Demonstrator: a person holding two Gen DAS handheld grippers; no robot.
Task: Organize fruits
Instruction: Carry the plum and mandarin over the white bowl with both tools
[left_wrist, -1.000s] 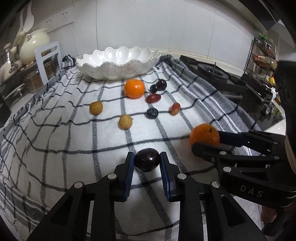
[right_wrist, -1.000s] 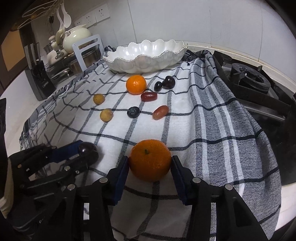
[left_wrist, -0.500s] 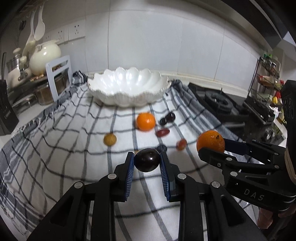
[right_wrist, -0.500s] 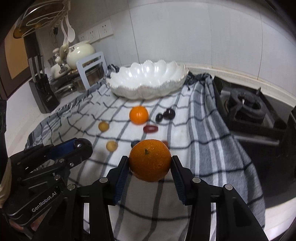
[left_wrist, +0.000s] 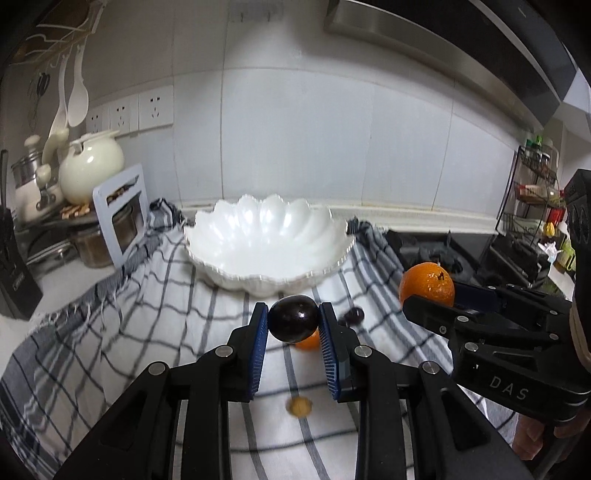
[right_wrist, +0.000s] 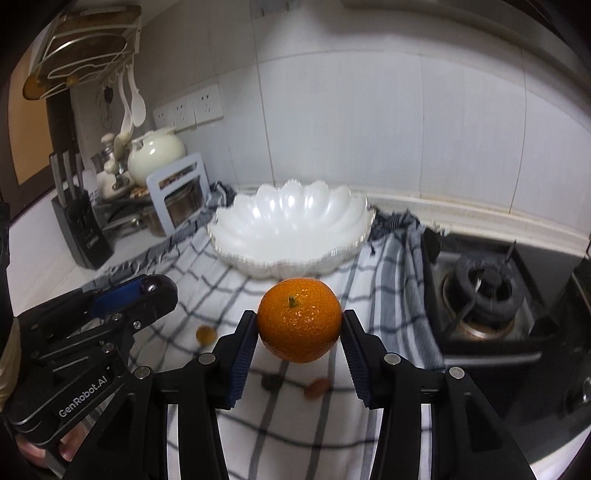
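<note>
While the left gripper pinches a dark plum and the right gripper pinches an orange, both above the checked cloth, it is better to release them low inside the white bowl just ahead.

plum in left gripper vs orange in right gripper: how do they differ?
The plum is dark purple, nearly black and glossy; the orange is bright orange with dimpled skin and a stem nub. The plum is clearly smaller, so the left gripper closes narrower than the right gripper. Both are pinched side to side, held above the checked cloth.
</note>
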